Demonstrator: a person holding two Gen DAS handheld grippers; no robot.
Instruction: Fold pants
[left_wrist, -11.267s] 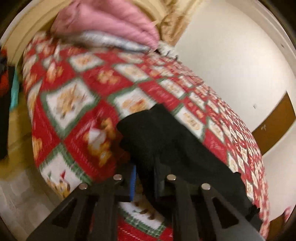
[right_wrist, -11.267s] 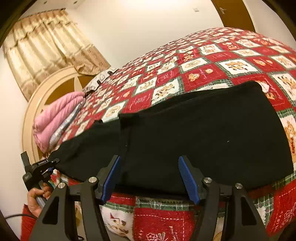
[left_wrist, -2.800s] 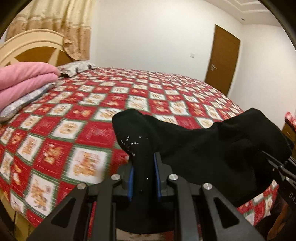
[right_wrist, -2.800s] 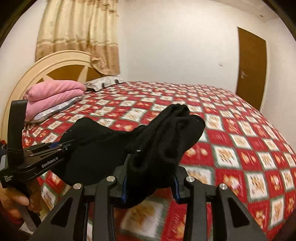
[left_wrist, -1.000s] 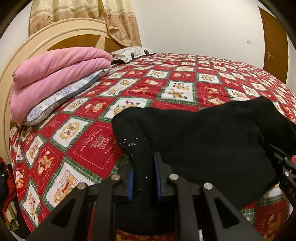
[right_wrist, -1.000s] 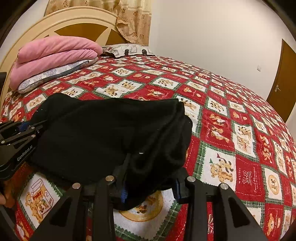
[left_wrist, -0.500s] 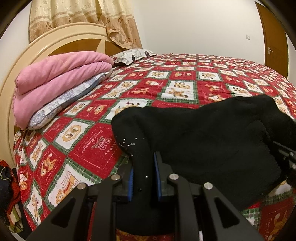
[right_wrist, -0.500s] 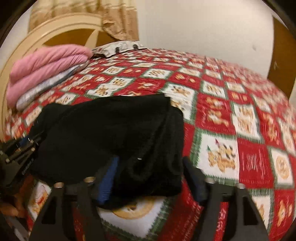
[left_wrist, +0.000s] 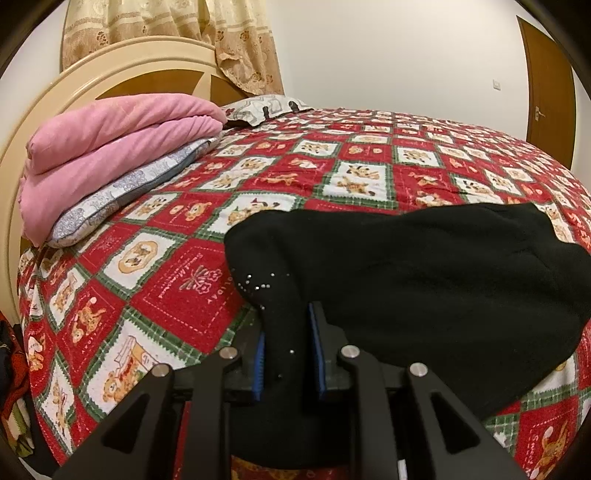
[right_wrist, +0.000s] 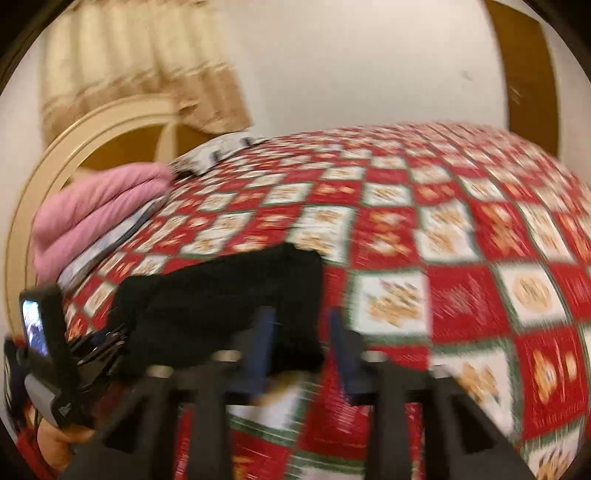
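- Two hand-held grippers worked over black pants (left_wrist: 424, 280) lying folded on the bed (left_wrist: 369, 177), at the near edge of its red patchwork quilt.
- Left hand-held gripper (left_wrist: 286, 354) was clenched on a bunched end of the pants, blue pads pressing the cloth.
- Right hand-held gripper (right_wrist: 301, 354) had just been closing; its jaws stood apart, released, at the fold's 5 o'clock corner, the view blurred.
- Pink blankets (left_wrist: 110, 147) sat stacked toward 10 o'clock.

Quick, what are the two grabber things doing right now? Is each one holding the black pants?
Left gripper: shut on the black pants.
Right gripper: jaws have just been closing, pants edge between them; blurred, grip cannot be told.
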